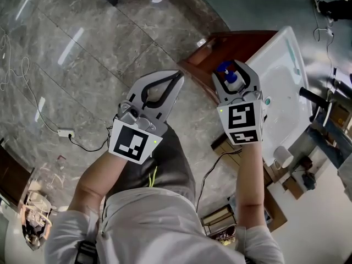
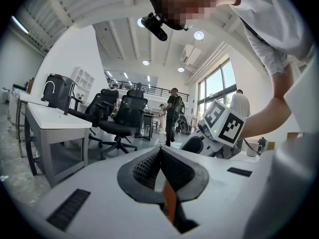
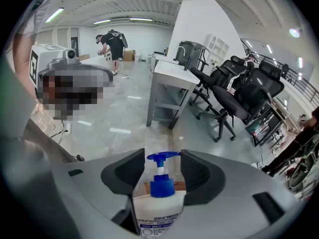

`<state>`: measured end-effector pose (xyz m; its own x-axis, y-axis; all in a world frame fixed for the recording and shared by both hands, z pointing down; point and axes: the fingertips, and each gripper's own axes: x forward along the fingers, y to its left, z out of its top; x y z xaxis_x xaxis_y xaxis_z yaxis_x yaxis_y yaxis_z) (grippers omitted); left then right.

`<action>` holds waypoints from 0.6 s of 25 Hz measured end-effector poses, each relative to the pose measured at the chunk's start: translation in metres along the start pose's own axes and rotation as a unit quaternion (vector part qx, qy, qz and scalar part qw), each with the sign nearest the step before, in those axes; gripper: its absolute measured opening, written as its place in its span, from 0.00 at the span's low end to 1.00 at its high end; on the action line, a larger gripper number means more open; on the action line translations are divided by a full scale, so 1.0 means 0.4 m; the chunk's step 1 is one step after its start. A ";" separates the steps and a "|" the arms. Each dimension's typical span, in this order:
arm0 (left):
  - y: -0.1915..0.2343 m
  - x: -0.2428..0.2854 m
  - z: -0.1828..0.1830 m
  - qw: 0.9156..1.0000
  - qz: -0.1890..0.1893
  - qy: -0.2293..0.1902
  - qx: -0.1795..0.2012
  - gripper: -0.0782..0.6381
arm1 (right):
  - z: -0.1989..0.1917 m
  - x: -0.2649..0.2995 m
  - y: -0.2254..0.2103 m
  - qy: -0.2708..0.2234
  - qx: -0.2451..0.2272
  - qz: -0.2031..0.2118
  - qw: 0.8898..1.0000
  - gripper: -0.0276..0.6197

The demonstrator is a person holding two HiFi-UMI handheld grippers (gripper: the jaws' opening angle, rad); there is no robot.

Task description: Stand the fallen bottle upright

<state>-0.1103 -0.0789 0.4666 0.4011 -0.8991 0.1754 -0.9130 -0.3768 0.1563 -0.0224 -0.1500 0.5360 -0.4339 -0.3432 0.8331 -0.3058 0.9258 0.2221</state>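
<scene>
Bottle (image 3: 158,203) (white body, blue pump) is between the jaws of the right gripper, and its long axis runs toward 12 o'clock in the right gripper view, pump on top. In the head view its blue top (image 1: 230,77) faces the camera, at 1 o'clock from the picture's centre, over the wooden cabinet (image 1: 212,54) at the edge of the white basin (image 1: 286,92). It seems to stand upright.

The left gripper (image 1: 177,78) is at 9 o'clock from the right one, and its tips point to 1 o'clock. Its jaws are closed together on nothing.

The right gripper (image 1: 234,73) points to 12 o'clock and tilts down. Its jaws stand wide apart, with the pads (image 3: 197,171) beside the pump, not touching it.
</scene>
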 end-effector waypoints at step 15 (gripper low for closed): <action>-0.001 -0.002 -0.010 1.000 -0.005 0.001 -0.005 0.13 | -0.006 0.028 -0.012 0.031 -0.041 -0.035 0.998 0.39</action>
<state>-0.1099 -0.0771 0.4703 0.4110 -0.8945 0.1757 -0.9079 -0.3841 0.1681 -0.0238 -0.1579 0.5452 -0.3605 -0.3990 0.8431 -0.2622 0.9108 0.3189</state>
